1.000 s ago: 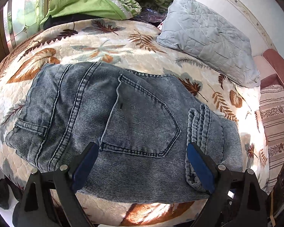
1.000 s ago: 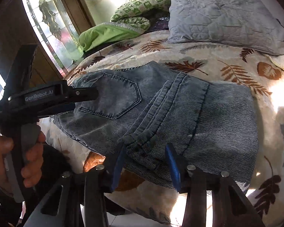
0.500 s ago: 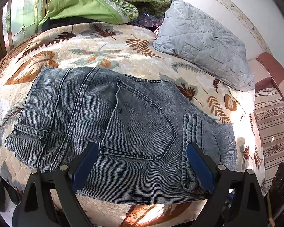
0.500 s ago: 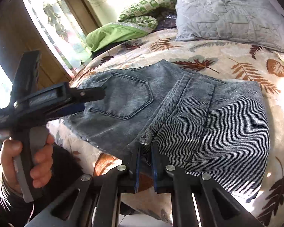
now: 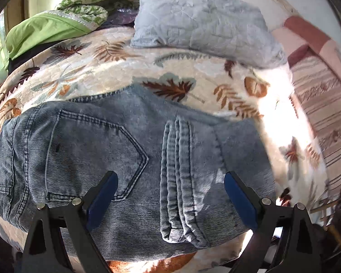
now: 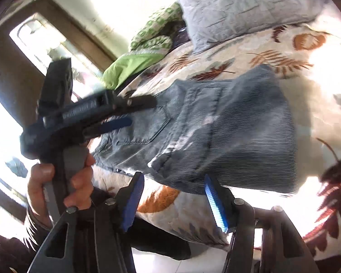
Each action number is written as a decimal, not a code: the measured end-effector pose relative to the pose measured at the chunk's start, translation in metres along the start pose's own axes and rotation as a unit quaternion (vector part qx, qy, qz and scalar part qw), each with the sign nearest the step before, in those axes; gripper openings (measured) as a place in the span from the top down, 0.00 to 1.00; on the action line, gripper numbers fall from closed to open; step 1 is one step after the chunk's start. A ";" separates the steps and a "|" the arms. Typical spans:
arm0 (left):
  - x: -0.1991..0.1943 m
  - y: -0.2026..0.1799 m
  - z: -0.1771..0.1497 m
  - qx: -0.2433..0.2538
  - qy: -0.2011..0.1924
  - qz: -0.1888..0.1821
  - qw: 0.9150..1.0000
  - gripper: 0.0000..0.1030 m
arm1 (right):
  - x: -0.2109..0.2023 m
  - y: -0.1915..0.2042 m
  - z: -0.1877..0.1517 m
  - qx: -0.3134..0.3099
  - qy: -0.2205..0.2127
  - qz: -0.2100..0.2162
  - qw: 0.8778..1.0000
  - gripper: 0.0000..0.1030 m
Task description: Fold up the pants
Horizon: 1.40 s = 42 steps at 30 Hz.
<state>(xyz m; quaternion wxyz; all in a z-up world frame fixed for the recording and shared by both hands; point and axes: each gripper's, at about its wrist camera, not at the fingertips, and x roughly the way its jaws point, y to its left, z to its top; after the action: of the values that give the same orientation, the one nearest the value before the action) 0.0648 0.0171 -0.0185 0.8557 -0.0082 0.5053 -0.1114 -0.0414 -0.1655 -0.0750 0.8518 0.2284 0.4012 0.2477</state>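
My right hand-held gripper (image 6: pixel 174 201) sits low centre in the right wrist view, jaws opening, blue pads apart, nothing between them; near edge of the pants (image 6: pixel 218 134) just above the tips, not touched. My left hand-held gripper (image 5: pixel 170 201) at the bottom of the left wrist view, jaws spread wide, over the denim, pads clear of the cloth as far as I can tell, nothing gripped. Same tool shows at mid left of the right wrist view, blurred, a hand (image 6: pixel 61 182) wrapped round its grip. Pants lie folded on the bed (image 5: pixel 193 72), back pocket (image 5: pixel 95 150) at left of the left view, bunched leg hems (image 5: pixel 177 182) at centre, running to the bed's near edge. Leaf-print bedspread under them. Grey pillow (image 5: pixel 200 16) at upper centre, green bedding (image 5: pixel 50 29) at upper left, striped fabric (image 5: pixel 320 118) at right.
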 end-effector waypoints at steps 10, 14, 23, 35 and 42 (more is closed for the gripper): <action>0.037 -0.010 -0.018 0.057 0.023 0.080 0.995 0.03 | -0.008 -0.069 0.095 0.076 -0.010 -0.045 0.996 0.43; 0.037 -0.010 -0.020 0.060 0.018 0.080 0.995 0.03 | 0.039 -0.103 0.135 0.120 0.040 -0.038 0.991 0.43; 0.039 -0.011 -0.021 0.061 0.006 0.075 0.995 0.01 | 0.068 -0.108 0.140 0.104 0.051 -0.083 0.990 0.89; 0.018 -0.008 -0.012 0.028 -0.002 0.031 0.999 0.01 | -0.006 -0.106 0.099 0.146 0.023 -0.047 0.988 0.76; 0.034 0.010 0.003 -0.044 0.040 -0.027 0.998 0.02 | 0.005 -0.099 0.039 0.149 0.079 -0.031 0.985 0.70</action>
<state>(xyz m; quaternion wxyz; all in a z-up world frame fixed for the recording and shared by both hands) 0.0850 0.0202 -0.0476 0.8300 -0.0548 0.5435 -0.1129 0.0159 -0.2462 -0.1138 0.7811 0.3200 0.5067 0.1757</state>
